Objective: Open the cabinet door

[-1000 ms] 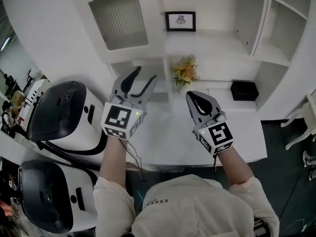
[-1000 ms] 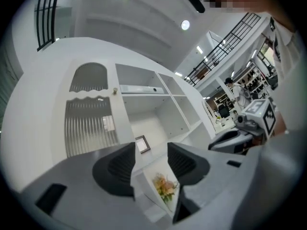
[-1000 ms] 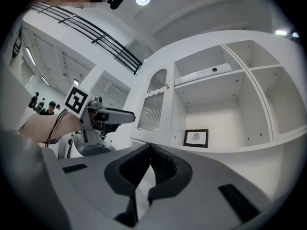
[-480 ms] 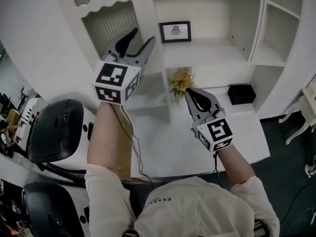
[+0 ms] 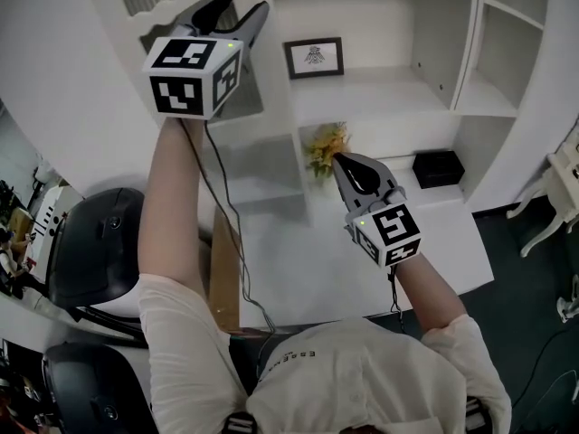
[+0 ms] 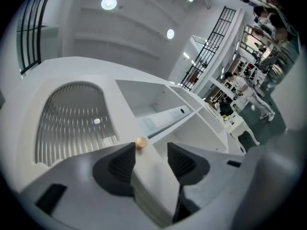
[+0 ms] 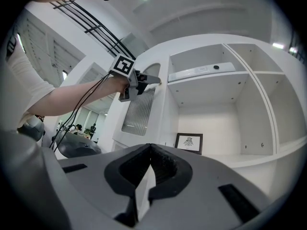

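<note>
The left arm has lifted from shelf height to the top of the cabinet since the earlier frames, while the right one has hardly shifted.

Nearest, the shirt carries small print below the collar, beginning "ESSE"; the rest is too small to read. Above the white bench, the right tool is pressed together on nothing.

Farther up, the left tool is spread, its jaws straddling the free edge of the cabinet door just below the small round knob.

The likely trouble is that closing here would clamp the thick edge rather than the knob. The pads could then slide off, or the door could swing into the forearm.

The framed picture shows a dark figure with no legible words.
</note>
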The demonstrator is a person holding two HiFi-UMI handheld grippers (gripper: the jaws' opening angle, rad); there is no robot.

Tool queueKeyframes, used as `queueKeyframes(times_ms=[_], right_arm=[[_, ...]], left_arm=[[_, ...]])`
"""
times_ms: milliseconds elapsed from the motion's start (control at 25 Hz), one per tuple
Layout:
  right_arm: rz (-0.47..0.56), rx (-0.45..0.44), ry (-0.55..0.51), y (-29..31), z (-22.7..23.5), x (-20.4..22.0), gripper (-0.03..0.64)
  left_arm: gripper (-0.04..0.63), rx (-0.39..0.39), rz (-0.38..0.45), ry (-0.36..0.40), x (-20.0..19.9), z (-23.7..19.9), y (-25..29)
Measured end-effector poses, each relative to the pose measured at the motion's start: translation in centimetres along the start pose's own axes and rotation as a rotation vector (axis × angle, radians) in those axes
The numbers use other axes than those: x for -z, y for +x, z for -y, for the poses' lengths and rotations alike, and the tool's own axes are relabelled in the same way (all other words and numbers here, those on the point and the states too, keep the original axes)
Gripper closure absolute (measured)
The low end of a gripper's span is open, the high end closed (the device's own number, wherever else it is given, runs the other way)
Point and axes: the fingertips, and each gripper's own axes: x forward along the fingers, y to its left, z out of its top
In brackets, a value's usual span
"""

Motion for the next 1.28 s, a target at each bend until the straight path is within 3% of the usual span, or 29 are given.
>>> queueKeyframes(times_ms=[320, 640, 760, 1280], right_arm=[[-0.011, -0.002, 0.002, -0.5, 0.1, 0.4, 0.601], [-0.008, 0.008, 0.018, -1.6, 0.9, 0.7, 0.601], [-0.013, 0.002, 0.021, -2.1, 0.8, 1.0, 0.603], [-0.051, -0.083, 0.061, -3.7, -0.7, 3.2, 0.601]], left_arm=[[0.396, -0.049, -0.065, 0.054, -0.7, -1.2, 2.5], [0.472, -0.133, -0.130, 0.148, -0.3, -2.3, 2.9], [0.512, -0.134, -0.133, 0.146, -0.2, -2.0, 2.8], [0.520, -0.136, -0.132, 0.127, -1.6, -1.1, 0.2]])
